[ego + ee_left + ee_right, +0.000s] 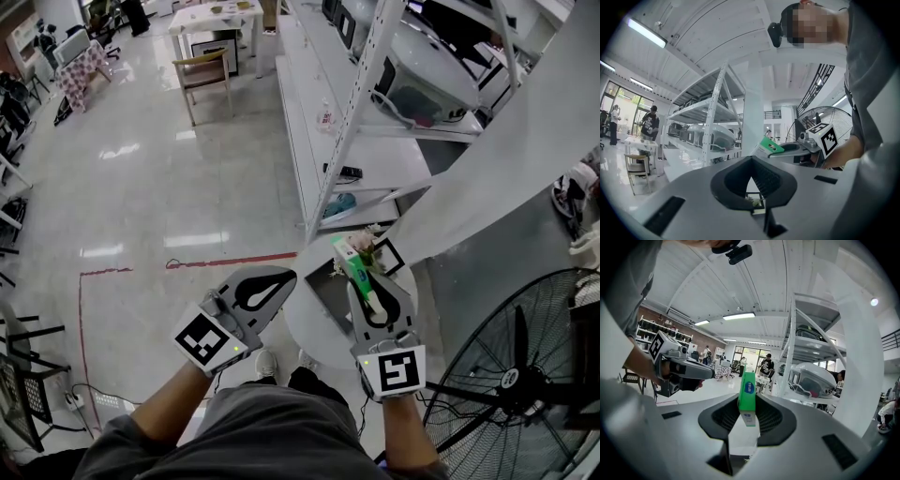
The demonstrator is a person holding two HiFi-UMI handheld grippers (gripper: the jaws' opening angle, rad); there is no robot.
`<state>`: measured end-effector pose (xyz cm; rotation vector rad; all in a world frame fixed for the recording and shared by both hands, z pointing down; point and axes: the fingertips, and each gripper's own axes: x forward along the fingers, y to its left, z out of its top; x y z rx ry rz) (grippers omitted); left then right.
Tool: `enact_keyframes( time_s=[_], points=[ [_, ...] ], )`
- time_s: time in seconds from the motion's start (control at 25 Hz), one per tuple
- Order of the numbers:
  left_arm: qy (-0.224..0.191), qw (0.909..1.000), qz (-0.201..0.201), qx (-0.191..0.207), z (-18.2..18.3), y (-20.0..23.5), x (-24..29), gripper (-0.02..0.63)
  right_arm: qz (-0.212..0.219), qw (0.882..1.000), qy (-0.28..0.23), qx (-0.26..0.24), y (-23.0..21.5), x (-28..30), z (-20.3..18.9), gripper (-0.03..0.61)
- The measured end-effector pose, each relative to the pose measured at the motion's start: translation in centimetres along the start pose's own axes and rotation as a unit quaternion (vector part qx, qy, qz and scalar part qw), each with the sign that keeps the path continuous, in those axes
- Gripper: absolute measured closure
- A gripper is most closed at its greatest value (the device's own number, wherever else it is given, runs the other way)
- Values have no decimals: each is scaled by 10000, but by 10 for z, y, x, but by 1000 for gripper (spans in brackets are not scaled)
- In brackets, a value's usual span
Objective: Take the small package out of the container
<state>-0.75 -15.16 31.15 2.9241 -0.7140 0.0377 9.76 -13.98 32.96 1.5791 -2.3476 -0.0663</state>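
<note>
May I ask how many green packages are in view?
1. The green package is clamped in the right gripper, above the small round table; others may be hidden beneath it.

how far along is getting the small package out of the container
Done: the green-and-white small package is out, raised above the black-rimmed container. In hand: the right tongs are shut on it; the left tongs are shut and empty. Left: probably only setting it down.
</note>
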Motion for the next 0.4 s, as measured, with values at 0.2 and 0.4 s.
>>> enact_keyframes(
  time_s=[0.2, 0.4],
  points=[
    [55, 10000, -5, -17, -2, 0, 5, 600, 10, 10000, 41, 55, -3, 1, -4, 476],
    [35, 10000, -24, 0, -3, -1, 13, 600, 17, 10000, 40, 52, -9, 2, -7, 476]
  ],
)
